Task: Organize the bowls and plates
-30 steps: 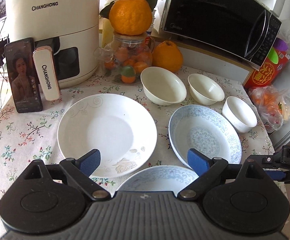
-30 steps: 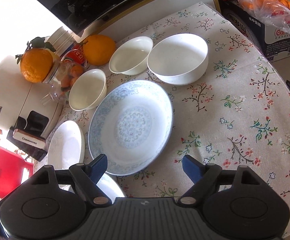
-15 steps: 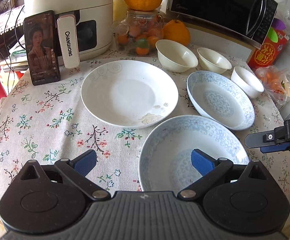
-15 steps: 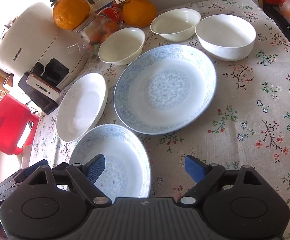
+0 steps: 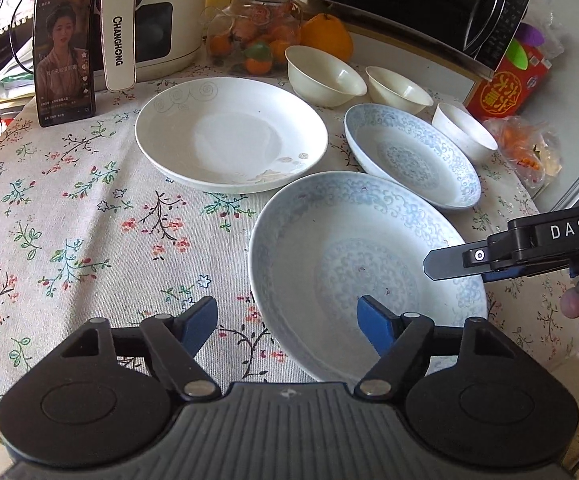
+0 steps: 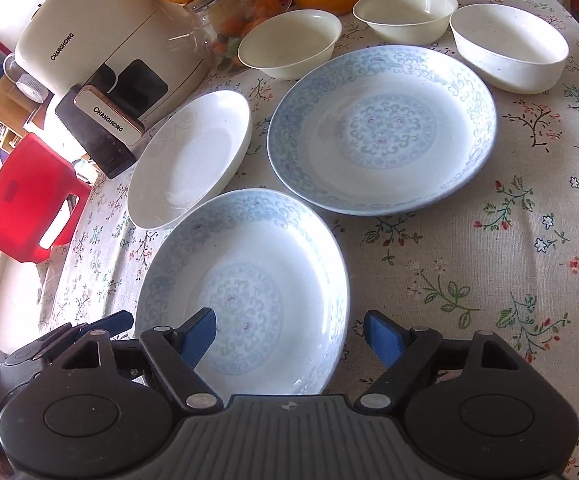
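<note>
Both grippers are narrowing as I am bringing them down on the near blue-patterned plate (image 5: 363, 268), which a second ago was barely in view. My left gripper (image 5: 287, 320) is straddling its left rim, my right gripper (image 6: 289, 334) its right rim; neither is pinching it yet, both released. The plate is sitting flat on the worktop (image 5: 89, 220), beside the white plate (image 5: 231, 134) and the second blue plate (image 5: 411, 156). I am judging a two-sided lift for stacking is starting.
</note>
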`<state>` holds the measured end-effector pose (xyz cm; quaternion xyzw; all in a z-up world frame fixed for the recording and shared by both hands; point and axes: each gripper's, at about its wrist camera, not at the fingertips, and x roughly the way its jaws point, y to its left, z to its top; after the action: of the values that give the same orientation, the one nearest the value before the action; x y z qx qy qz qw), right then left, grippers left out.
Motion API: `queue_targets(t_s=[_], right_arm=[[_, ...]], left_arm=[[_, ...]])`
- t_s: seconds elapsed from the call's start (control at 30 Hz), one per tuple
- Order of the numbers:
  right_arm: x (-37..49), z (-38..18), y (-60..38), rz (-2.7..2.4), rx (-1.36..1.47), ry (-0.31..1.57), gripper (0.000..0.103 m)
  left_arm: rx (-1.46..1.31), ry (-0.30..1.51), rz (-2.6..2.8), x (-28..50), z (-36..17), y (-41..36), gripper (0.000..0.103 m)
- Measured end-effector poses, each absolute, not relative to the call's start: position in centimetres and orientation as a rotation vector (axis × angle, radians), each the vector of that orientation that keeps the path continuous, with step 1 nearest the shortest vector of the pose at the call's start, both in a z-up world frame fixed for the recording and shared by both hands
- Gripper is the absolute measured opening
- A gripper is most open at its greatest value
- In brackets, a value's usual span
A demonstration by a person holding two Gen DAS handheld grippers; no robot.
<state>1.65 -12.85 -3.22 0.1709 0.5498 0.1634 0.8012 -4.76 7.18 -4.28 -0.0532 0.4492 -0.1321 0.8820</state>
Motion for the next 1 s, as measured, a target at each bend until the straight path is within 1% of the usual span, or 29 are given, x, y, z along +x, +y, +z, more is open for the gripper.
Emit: queue_targets(t_s=[0.03, 0.1, 0.13, 0.17, 0.2, 0.23, 0.27, 0.3, 0.37, 0.47, 0.6, 1.0], right_arm=[[1.6, -3.3, -12.8, 0.35, 0.368, 1.182, 0.071], [1.7, -3.6, -12.8, 0.35, 0.373, 1.189, 0.064], [1.7, -3.7, -12.9, 0.352, 0.376, 1.192, 0.058], [1.7, -3.7, -12.9, 0.35, 0.377, 1.195, 0.054], [1.6, -3.8, -12.9, 0.346, 0.375, 1.194, 0.053], [1.6, -3.8, -12.9, 0.342, 0.37, 1.19, 0.049], [1.6, -3.8, -13.0, 0.336, 0.366, 1.187, 0.045], [1.6, -3.9, -13.0, 0.328, 0.365, 1.18, 0.043], [1.5, -4.0, -13.2, 0.32, 0.368, 1.174, 0.035], [1.4, -4.0, -13.5, 0.316, 0.37, 1.169, 0.029], [1.2, -3.9, -13.5, 0.32, 0.361, 1.158, 0.027], [0.8, -3.0, -13.0, 0.348, 0.345, 1.13, 0.024]], left_arm=[[-0.121, 0.938, -0.278, -4.7, -4.4, 7.3, 0.066], [-0.141, 0.946, -0.285, -4.6, -4.5, 7.5, 0.053], [-0.149, 0.947, -0.29, -4.5, -4.6, 7.5, 0.05], [-0.152, 0.946, -0.293, -4.5, -4.6, 7.6, 0.046], [-0.155, 0.946, -0.292, -4.5, -4.7, 7.6, 0.041], [-0.161, 0.946, -0.296, -4.5, -4.8, 7.7, 0.037], [-0.167, 0.947, -0.294, -4.4, -4.9, 7.7, 0.031], [-0.17, 0.943, -0.293, -4.4, -4.9, 7.7, 0.028], [-0.167, 0.935, -0.288, -4.5, -5.0, 7.8, 0.027], [-0.17, 0.926, -0.28, -4.7, -4.9, 8.0, 0.022], [-0.16, 0.895, -0.274, -4.9, -4.5, 8.2, 0.018], [-0.177, 0.822, -0.254, -5.7, -3.2, 8.6, 0.017]])
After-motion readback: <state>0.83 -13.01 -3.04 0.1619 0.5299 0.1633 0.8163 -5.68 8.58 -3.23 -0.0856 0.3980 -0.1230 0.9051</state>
